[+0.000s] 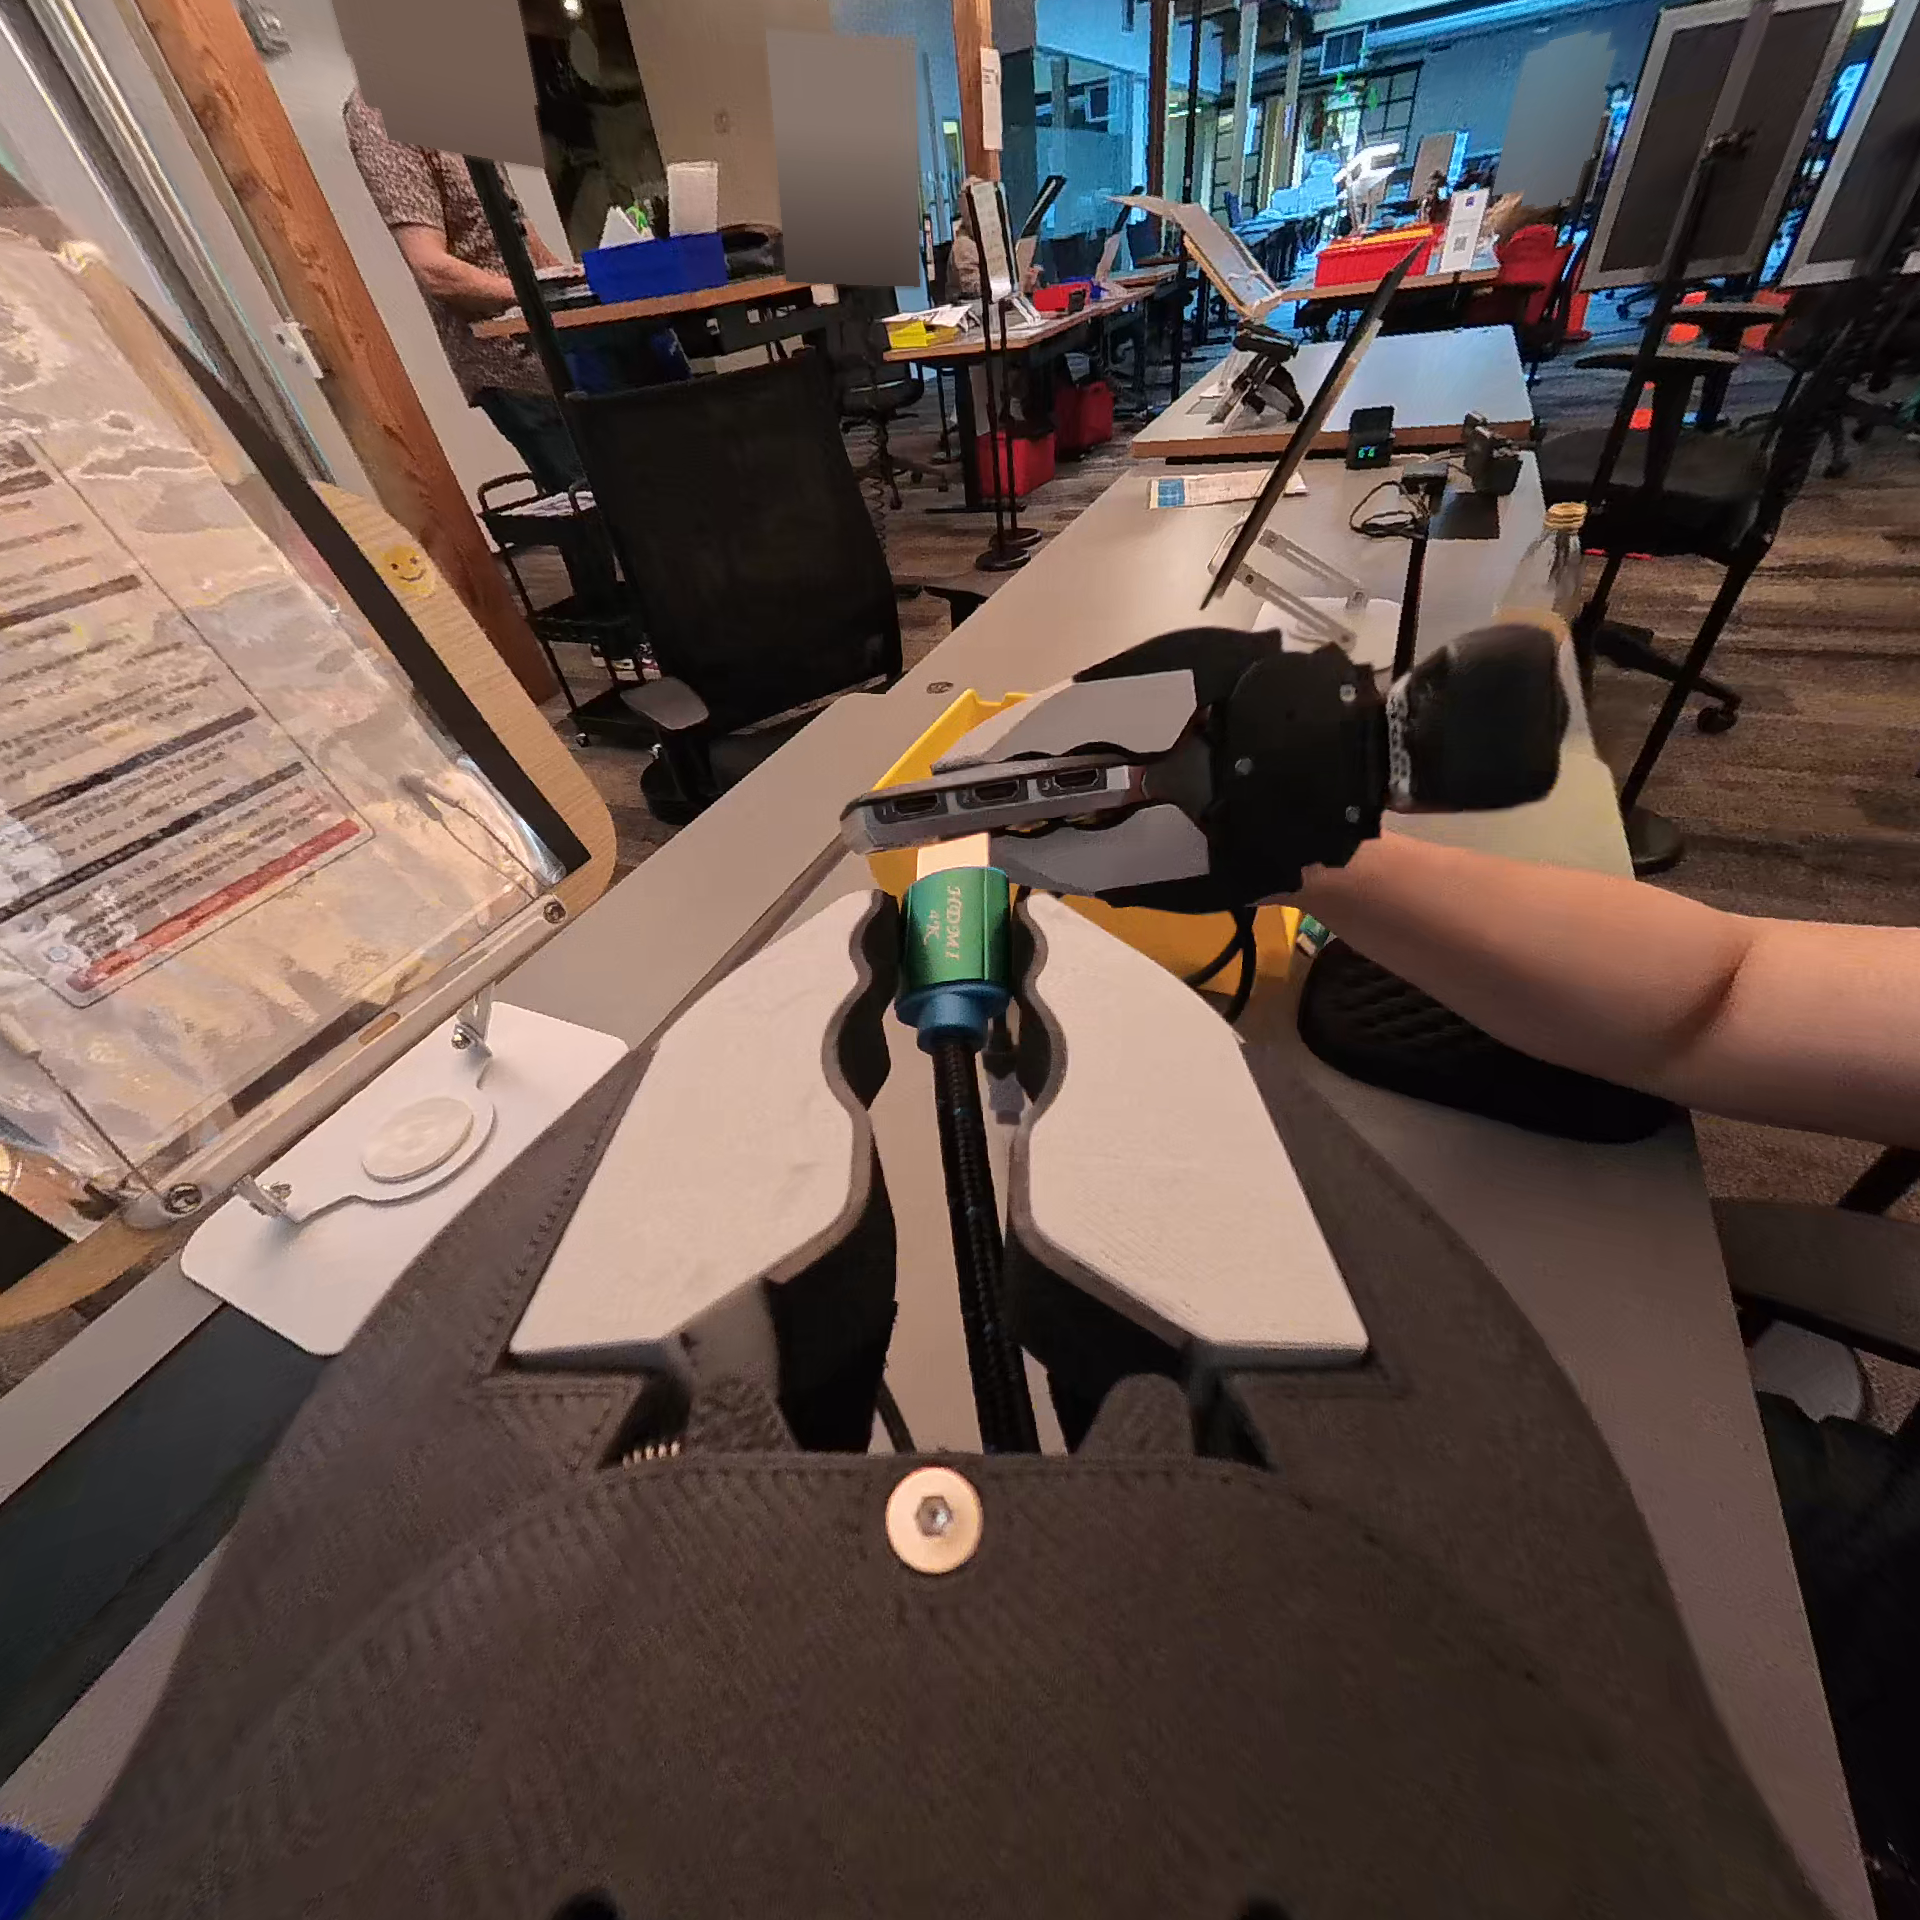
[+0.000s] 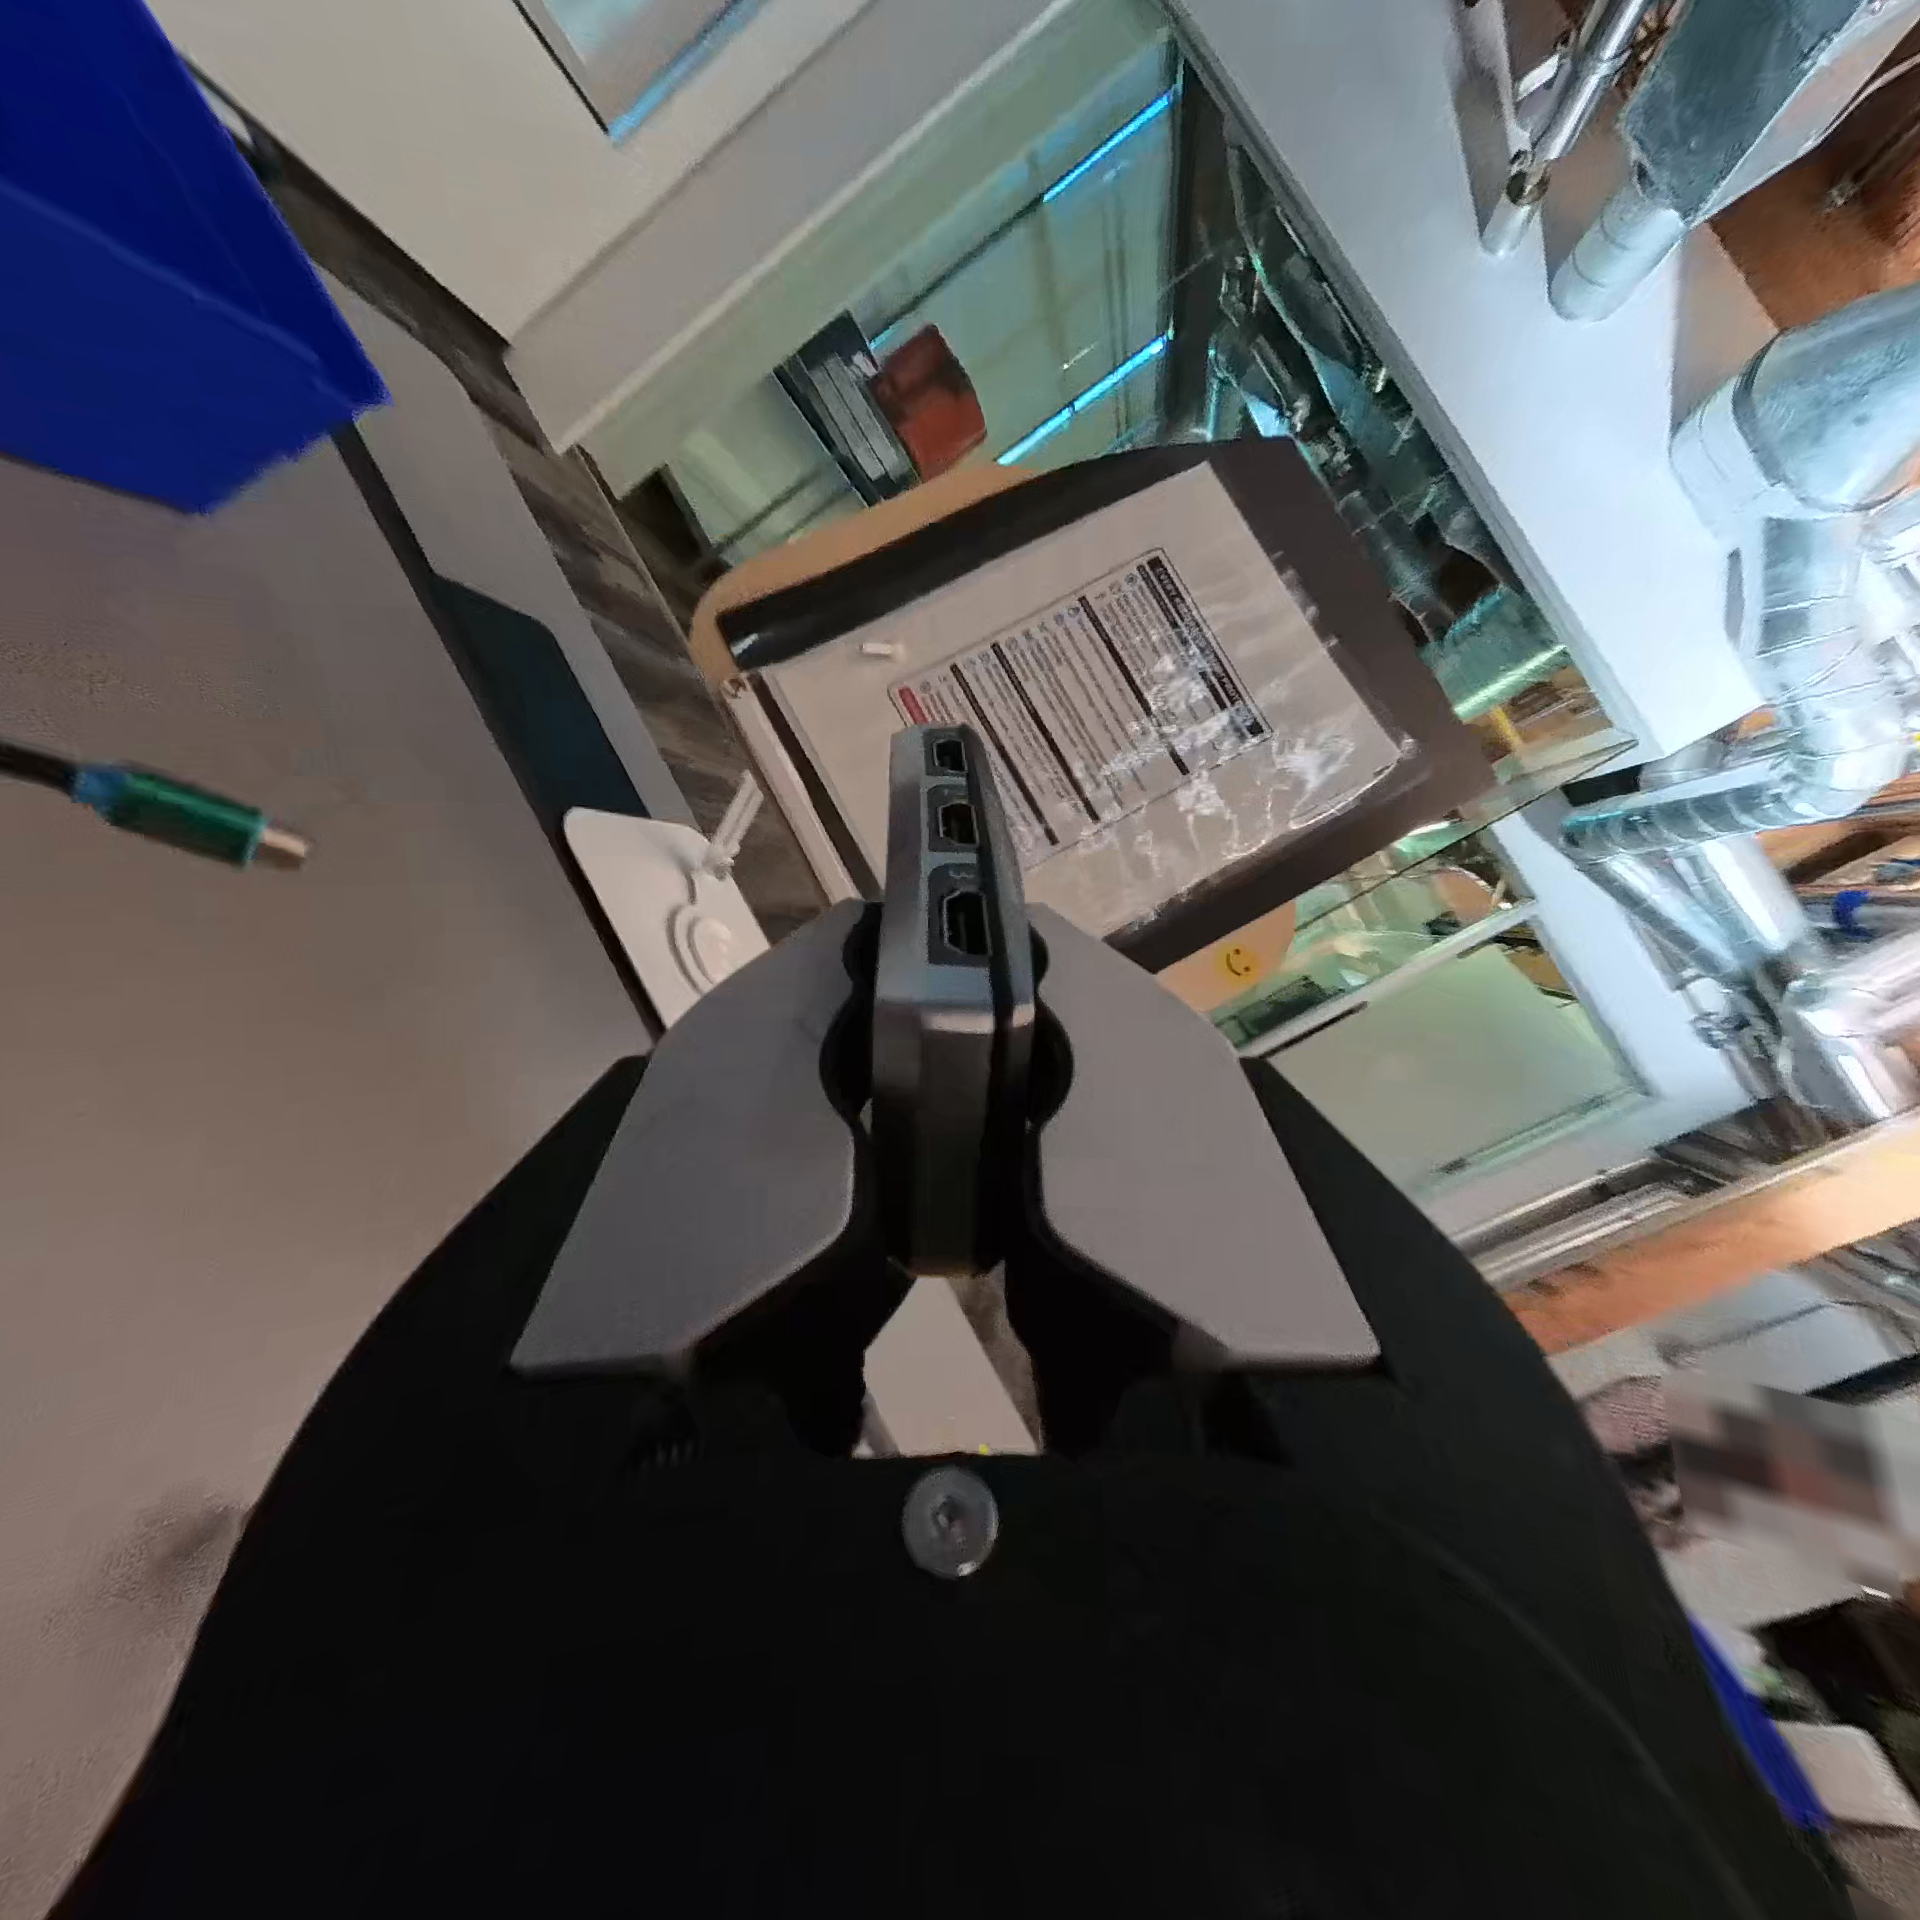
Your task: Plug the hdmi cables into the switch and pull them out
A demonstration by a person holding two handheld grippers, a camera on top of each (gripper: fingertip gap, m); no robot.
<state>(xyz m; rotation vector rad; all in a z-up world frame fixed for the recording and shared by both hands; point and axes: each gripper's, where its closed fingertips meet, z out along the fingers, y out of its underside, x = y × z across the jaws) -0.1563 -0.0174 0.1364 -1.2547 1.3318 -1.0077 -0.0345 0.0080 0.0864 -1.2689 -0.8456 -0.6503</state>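
I'm clamping one green HDMI plug (image 1: 953,928) in my left gripper (image 1: 951,935), its tip just below the three-port switch (image 1: 992,798) my right gripper (image 2: 951,997) is pinching; air surrounds both.

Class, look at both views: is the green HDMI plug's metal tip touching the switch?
Apart. The right wrist view shows the green HDMI plug well clear of the switch, with bare table between them.
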